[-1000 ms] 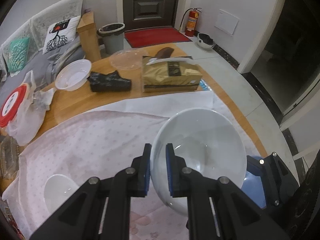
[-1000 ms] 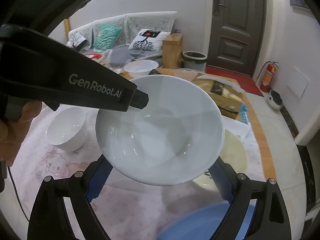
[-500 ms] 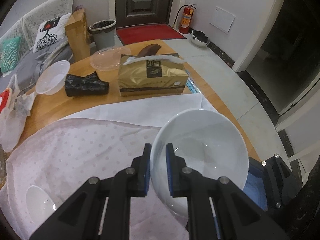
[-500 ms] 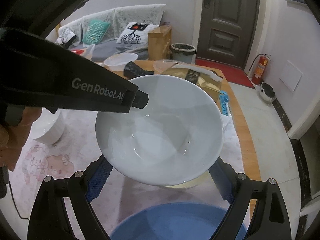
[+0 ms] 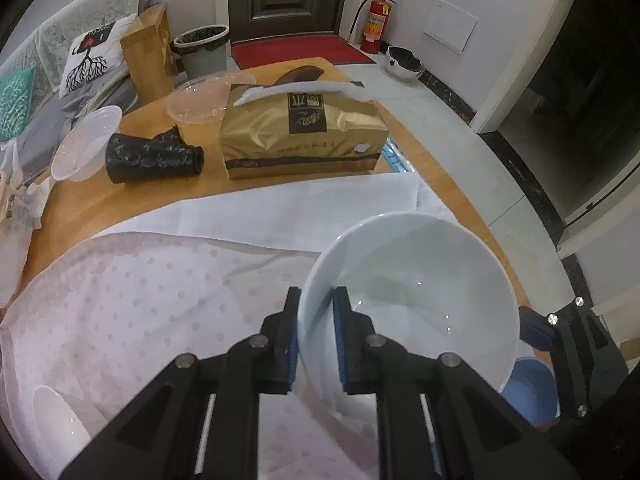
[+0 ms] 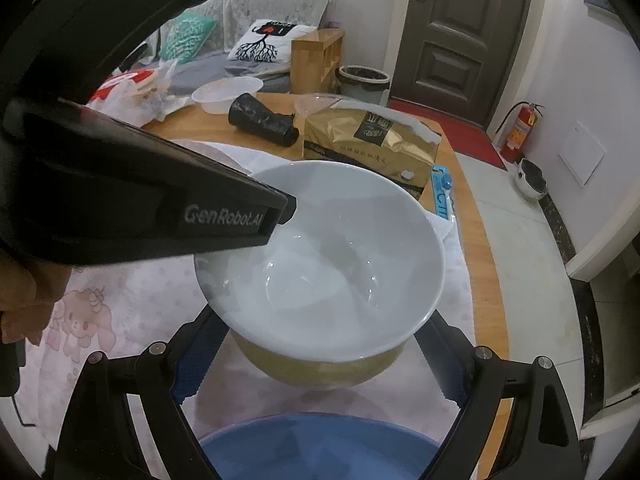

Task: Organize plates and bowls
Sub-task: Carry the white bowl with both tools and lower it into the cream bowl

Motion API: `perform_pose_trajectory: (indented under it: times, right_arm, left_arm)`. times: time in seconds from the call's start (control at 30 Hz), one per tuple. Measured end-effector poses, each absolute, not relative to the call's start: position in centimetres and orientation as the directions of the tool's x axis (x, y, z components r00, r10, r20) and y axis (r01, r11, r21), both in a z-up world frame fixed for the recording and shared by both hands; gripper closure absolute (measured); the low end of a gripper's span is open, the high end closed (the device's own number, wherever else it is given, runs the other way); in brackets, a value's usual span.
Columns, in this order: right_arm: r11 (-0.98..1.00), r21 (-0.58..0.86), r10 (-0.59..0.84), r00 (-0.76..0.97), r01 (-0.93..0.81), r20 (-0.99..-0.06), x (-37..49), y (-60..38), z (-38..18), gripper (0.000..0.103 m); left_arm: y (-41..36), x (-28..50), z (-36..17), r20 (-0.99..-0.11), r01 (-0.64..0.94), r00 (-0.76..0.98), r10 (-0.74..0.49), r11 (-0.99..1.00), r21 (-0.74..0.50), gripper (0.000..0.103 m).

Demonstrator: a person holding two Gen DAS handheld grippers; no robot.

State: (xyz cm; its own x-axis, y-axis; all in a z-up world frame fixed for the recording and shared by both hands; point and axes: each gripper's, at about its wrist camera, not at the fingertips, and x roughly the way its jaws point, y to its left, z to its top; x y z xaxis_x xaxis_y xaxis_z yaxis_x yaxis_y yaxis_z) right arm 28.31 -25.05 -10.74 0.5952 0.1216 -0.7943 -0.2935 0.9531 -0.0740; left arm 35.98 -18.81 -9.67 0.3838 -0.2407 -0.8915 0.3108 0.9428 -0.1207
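Note:
My left gripper (image 5: 316, 320) is shut on the rim of a white bowl (image 5: 416, 292), one pad inside and one outside. In the right wrist view the white bowl (image 6: 320, 264) sits just above or on a yellowish bowl (image 6: 320, 368); I cannot tell whether they touch. My right gripper (image 6: 320, 364) is open, its fingers on either side of the yellowish bowl. A blue bowl (image 6: 320, 448) lies below it, also in the left wrist view (image 5: 532, 388). Another white bowl (image 5: 60, 420) sits at the lower left.
A pink dotted cloth (image 5: 140, 300) covers the wooden table (image 5: 120, 196). At the back stand a gold tissue pack (image 5: 300, 136), a black roll (image 5: 152, 156), a clear plastic bowl (image 5: 86, 140) and a clear lid (image 5: 208, 96). The table's edge (image 6: 488, 264) curves at the right.
My left gripper has carried the white bowl to the right and down over the yellowish bowl. The other white bowl has slid toward the left edge of the views.

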Motion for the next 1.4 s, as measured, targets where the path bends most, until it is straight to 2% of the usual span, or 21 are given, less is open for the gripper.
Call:
perform_pose_trajectory:
  times: [1.4]
  right_arm:
    - [0.953, -0.063, 0.112, 0.537, -0.296, -0.836, 27.9, -25.4, -11.3, 0.013]
  left_arm:
    - [-20.1, 35.3, -11.6, -0.912, 0.349, 0.367, -0.182, 0.936, -0.046, 0.088]
